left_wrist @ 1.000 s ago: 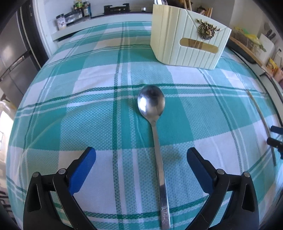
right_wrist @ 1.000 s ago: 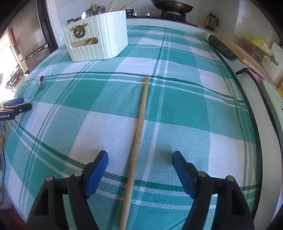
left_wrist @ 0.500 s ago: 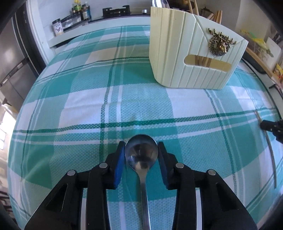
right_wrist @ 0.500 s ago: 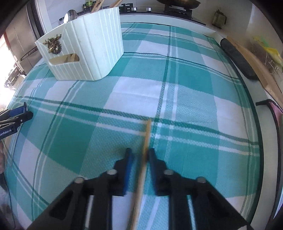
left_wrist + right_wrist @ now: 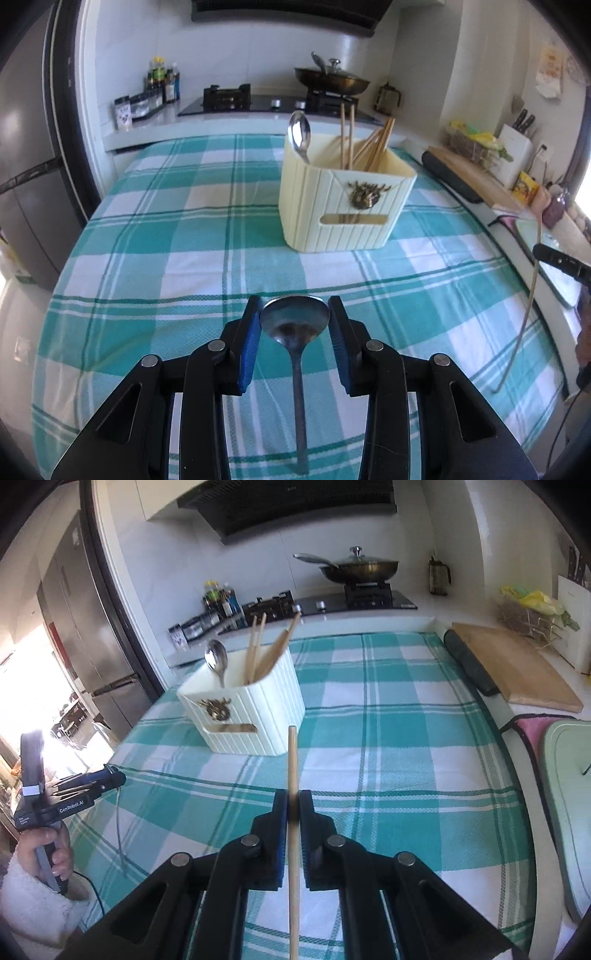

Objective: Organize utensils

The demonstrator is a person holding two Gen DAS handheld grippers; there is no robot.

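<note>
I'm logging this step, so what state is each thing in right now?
Left tool: shut on the spoon's bowl.
Spoon: gripped, handle hanging down.
Right tool: shut on the chopstick.
Chopstick: gripped, sticking out beyond the pads.
Utensil holder: upright on the cloth, holding a second spoon and several chopsticks.
Pan: lidded, on the stove.

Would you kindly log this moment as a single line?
left gripper: shut on spoon | right gripper: shut on chopstick | both lifted off tablecloth | cream utensil holder ahead
</note>
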